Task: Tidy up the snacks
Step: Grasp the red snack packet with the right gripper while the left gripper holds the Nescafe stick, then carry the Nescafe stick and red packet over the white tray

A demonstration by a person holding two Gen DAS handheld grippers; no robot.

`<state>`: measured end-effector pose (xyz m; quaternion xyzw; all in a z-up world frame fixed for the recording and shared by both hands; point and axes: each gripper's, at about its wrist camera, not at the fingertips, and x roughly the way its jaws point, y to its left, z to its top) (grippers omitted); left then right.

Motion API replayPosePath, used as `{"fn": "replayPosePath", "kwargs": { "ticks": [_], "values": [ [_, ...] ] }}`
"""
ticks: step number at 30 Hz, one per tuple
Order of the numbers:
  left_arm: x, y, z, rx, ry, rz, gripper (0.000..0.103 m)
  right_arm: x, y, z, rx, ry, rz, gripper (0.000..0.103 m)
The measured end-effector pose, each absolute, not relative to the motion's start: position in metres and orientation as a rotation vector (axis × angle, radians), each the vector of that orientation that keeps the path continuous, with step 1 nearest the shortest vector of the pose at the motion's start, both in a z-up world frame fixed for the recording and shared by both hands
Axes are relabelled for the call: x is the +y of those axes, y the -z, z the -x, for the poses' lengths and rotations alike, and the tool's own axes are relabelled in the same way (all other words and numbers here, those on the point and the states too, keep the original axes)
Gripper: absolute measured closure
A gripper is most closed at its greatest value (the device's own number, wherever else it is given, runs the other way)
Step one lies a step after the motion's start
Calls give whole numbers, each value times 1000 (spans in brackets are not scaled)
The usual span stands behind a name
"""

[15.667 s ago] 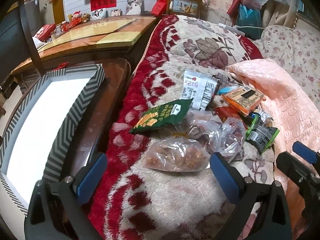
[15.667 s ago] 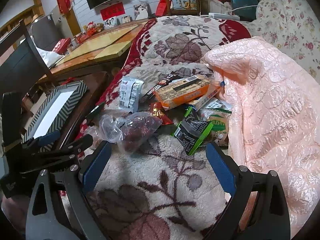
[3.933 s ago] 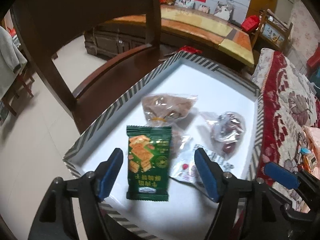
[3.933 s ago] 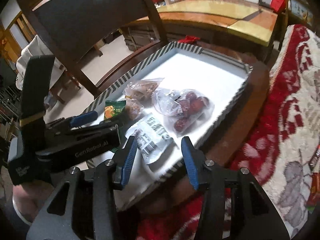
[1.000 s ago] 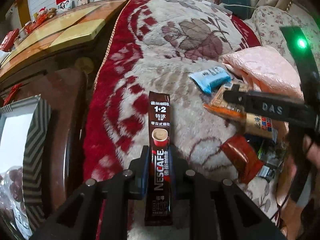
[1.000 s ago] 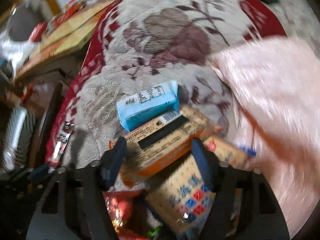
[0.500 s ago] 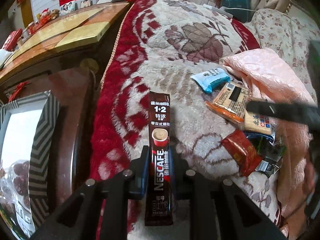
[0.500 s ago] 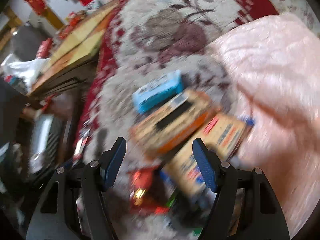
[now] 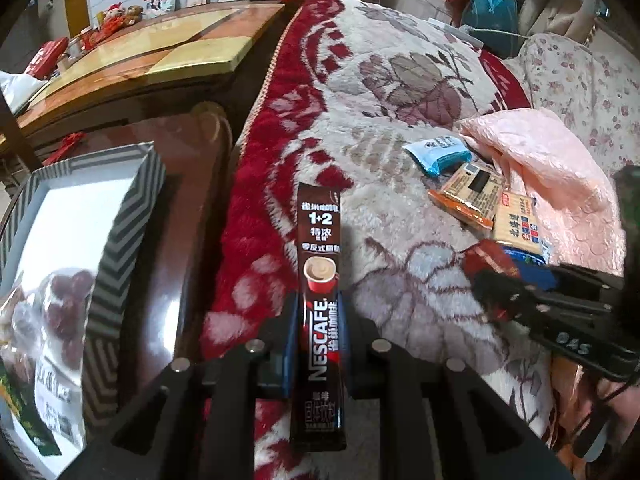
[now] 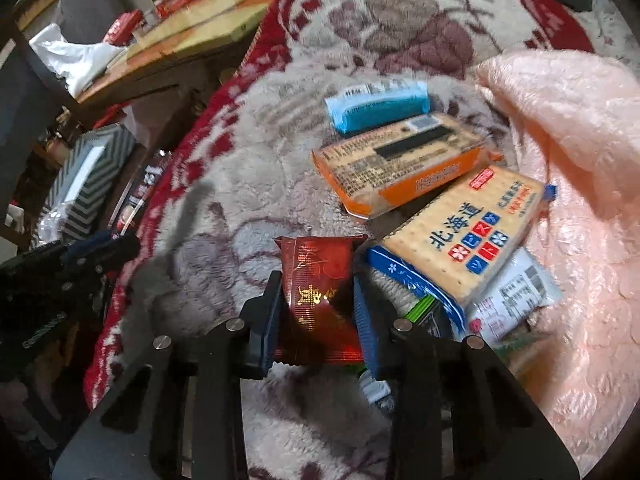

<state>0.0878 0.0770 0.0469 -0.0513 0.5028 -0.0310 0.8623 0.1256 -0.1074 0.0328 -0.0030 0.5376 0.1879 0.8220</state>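
Observation:
My left gripper (image 9: 318,312) is shut on a long brown Nescafe coffee stick (image 9: 320,248), held above the red and cream blanket. My right gripper (image 10: 318,292) is shut on a red foil snack packet (image 10: 316,276) over the snack pile. The pile holds a blue packet (image 10: 376,106), an orange cracker pack (image 10: 400,164) and a cream cracker pack (image 10: 468,236). The striped box (image 9: 124,216) at the left holds bagged red dates (image 9: 64,304) and other packets. The right gripper also shows in the left wrist view (image 9: 496,284).
A dark wooden chair seat (image 9: 176,248) carries the box beside the blanket's edge. A pink quilt (image 10: 560,128) lies right of the pile. A wooden table (image 9: 160,52) stands behind. Green and white packets (image 10: 512,296) lie under the cream pack.
My right gripper has dropped onto the pile and closed on the red foil packet. My left gripper still holds the coffee stick and has drifted toward the box.

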Motion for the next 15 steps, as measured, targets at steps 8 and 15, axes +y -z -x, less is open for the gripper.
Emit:
{"fn": "replayPosePath", "kwargs": {
  "ticks": [8, 15],
  "values": [
    [88, -54, -59, 1040, 16, 140, 82, -92, -57, -89, 1096, -450, 19, 70],
    [107, -63, -28, 1007, -55, 121, 82, -60, -60, -66, 1095, -495, 10, 70]
  ]
}}
